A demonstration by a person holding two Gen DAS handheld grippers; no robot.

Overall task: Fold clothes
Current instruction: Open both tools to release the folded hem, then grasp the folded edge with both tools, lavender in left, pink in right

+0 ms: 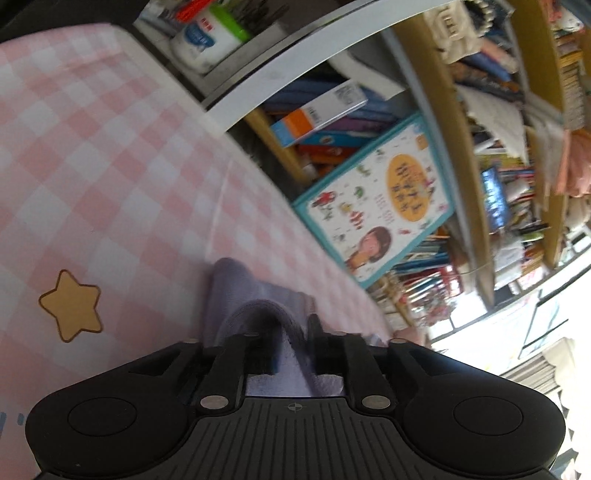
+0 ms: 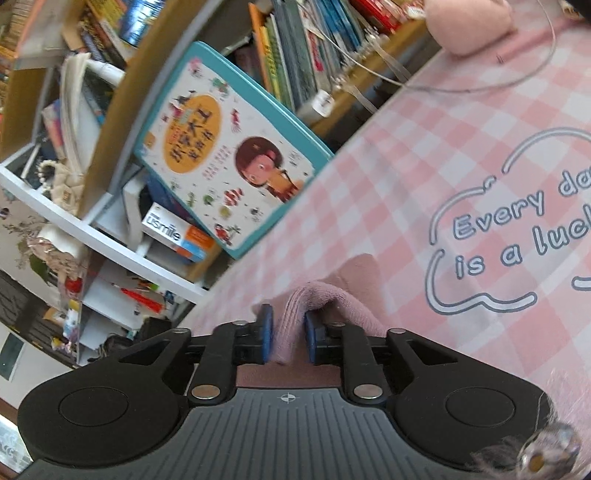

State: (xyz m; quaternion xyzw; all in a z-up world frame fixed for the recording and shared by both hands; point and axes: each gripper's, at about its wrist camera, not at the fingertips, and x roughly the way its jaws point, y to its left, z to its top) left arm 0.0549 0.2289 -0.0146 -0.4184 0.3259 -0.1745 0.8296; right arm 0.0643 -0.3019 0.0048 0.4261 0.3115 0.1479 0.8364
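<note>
Leaning picture book (image 2: 225, 147) nr table edge, bookshelf (image 2: 110, 122) behind; cloth (image 2: 325, 306) btwn fingers.

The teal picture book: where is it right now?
The teal picture book leans against the bookshelf at the checked tablecloth's far edge, ahead of both grippers.

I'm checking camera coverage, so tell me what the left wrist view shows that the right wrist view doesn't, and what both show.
Only the left wrist view: a tan star printed on the cloth, and a purple-grey garment fold between the left gripper pads. Only the right wrist view: cloud-framed lettering, a pink fold between the right gripper pads, and a pink plush. Both: the pink checked tablecloth and the teal-edged picture book.
</note>
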